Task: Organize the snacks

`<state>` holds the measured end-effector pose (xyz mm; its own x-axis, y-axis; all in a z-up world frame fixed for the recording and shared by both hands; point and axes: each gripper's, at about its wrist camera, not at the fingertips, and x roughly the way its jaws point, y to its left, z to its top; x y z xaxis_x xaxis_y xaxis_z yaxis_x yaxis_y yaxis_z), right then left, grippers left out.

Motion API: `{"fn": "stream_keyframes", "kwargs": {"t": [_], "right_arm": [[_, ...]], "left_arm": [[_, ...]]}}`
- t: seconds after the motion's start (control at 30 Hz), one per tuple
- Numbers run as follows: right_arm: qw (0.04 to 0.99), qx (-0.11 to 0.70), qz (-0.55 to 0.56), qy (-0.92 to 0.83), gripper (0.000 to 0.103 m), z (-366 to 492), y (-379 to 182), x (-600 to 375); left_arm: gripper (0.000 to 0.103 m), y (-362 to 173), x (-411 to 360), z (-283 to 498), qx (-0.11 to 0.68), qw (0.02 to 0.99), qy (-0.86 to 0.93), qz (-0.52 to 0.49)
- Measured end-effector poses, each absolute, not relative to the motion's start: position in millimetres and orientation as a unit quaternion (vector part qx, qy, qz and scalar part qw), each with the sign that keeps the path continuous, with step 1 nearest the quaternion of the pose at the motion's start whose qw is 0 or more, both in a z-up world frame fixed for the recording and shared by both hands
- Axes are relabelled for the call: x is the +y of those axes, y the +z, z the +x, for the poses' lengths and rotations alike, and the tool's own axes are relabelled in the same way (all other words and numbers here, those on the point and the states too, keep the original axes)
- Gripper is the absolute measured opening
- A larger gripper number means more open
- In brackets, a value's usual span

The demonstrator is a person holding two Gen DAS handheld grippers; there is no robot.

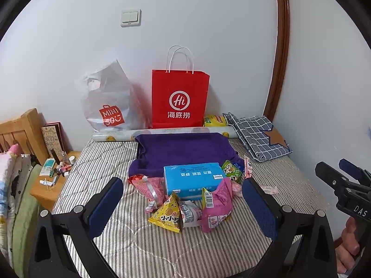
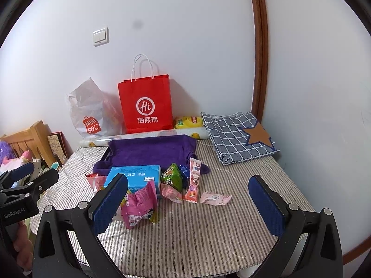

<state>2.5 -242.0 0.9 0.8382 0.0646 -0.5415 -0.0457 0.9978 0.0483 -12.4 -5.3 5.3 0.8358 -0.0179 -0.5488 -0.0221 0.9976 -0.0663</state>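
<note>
I note my left gripper (image 1: 183, 199) spread wide and empty above the striped mattress (image 1: 97, 162), the snack packets (image 1: 208, 206) heaped mid-mattress around the blue box (image 1: 193, 179), just before the purple towel (image 1: 185, 150). My right gripper (image 2: 187, 199) likewise hangs released, a pink packet (image 2: 214, 198) lying apart towards the right edge.

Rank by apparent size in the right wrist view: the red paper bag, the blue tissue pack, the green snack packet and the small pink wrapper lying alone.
1. red paper bag, though it stands farthest back
2. blue tissue pack, partly hidden by a jaw
3. green snack packet
4. small pink wrapper, close to the green one, so this order is unsure
</note>
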Motion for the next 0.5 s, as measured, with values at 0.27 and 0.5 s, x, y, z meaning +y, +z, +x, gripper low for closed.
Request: {"fn": "stream_keyframes", "kwargs": {"t": [0.27,0.5], "right_arm": [[0.959,0.281,0.020,0.029,0.103,2.1,1.3,-241.9],[0.959,0.281,0.020,0.028,0.102,3.8,2.4,-239.9]], "left_arm": [[0.103,4.5,-3.0,-11.4,0.287,0.957,0.003,-0.036],[0.103,5.2,-0.7,-11.5,0.286,0.958,0.004,-0.038]]}}
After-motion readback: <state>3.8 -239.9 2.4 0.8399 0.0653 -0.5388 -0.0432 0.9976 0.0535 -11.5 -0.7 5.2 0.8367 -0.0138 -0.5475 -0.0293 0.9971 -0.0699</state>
